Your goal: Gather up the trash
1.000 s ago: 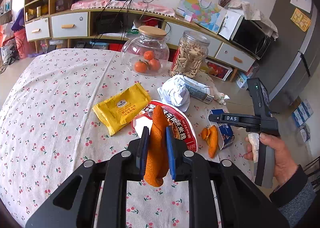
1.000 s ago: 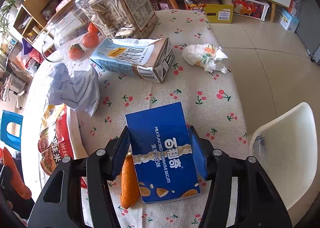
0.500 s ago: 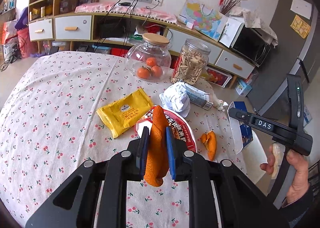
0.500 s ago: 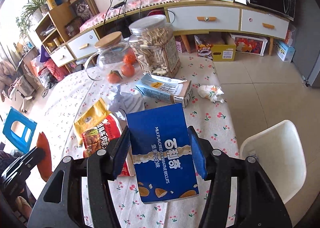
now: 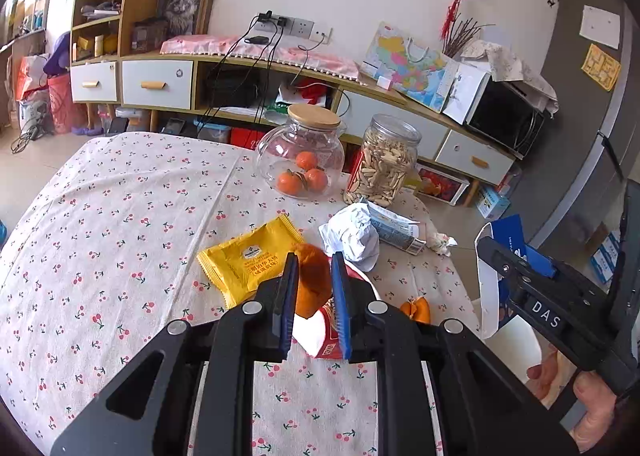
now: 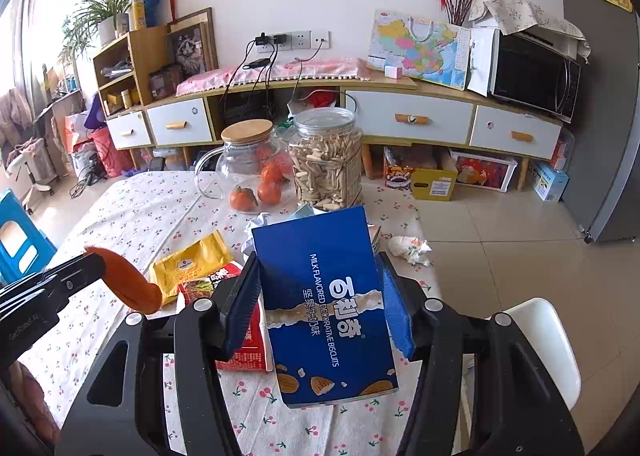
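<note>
Cotton cherry-print tablecloth (image 5: pixel 120 215) under scattered trash. Yellow crinkled foil wrapper (image 5: pixel 248 260) flat at 10 o'clock of left gripper (image 5: pixel 314 292) — jaws clenched on curled, matte orange peel (image 5: pixel 310 284), lifted above red noodle-cup lid (image 5: pixel 326 340). Crumpled white paper ball (image 5: pixel 352 234) at 1 o'clock, against flattened milk carton (image 5: pixel 394 230). Right gripper (image 6: pixel 320 304) — jaws grasping glossy blue rectangular biscuit box (image 6: pixel 324 308), held off table.

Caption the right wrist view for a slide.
Right tool grips a blue biscuit box above the cherry-print tablecloth; left tool holds orange peel.
</note>
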Available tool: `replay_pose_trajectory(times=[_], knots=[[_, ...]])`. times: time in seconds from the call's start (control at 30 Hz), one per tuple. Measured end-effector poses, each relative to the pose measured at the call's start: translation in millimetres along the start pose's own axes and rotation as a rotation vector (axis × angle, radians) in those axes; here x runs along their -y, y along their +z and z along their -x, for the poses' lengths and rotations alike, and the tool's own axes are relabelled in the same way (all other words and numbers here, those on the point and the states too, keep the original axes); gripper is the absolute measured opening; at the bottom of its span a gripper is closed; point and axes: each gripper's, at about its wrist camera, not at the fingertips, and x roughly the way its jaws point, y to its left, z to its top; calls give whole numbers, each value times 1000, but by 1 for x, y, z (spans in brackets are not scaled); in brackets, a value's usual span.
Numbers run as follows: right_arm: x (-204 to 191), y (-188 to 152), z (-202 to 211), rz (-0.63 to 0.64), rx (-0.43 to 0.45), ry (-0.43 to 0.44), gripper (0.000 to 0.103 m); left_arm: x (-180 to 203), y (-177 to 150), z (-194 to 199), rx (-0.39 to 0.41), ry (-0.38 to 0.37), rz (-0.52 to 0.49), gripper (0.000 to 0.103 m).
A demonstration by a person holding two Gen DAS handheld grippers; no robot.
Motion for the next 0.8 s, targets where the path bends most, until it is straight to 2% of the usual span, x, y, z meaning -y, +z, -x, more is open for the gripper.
replay_pose_trajectory(times=[0.17, 0.23, 0.3, 0.43, 0.5, 0.57, 0.6, 0.63, 0.73, 0.8], knots=[[23, 2, 6, -20, 21, -29, 53, 19, 0, -8, 14, -11, 3, 16], [34, 2, 8, -35, 20, -40, 53, 29, -1, -10, 24, -12, -25, 8], [43, 1, 10, -45, 18, -48, 53, 35, -2, -12, 24, -22, -38, 6], [63, 1, 16, -61, 22, -59, 54, 34, 1, -17, 2, -35, -32, 6], [74, 0, 19, -74, 22, -65, 54, 28, 5, -22, -34, -48, -32, 7], [83, -2, 20, -89, 14, -65, 54, 21, 3, -37, -129, -22, -22, 29], [87, -2, 20, -95, 11, -65, 54, 13, -1, -45, -169, 14, 11, 59], [90, -2, 20, -99, 10, -64, 54, 1, -7, -52, -194, 37, 70, 66], [92, -1, 20, -117, 10, -43, 54, -29, -19, -71, -307, -33, 266, 66], [91, 0, 19, -126, 6, -19, 54, -39, -22, -79, -328, -28, 318, 66]])
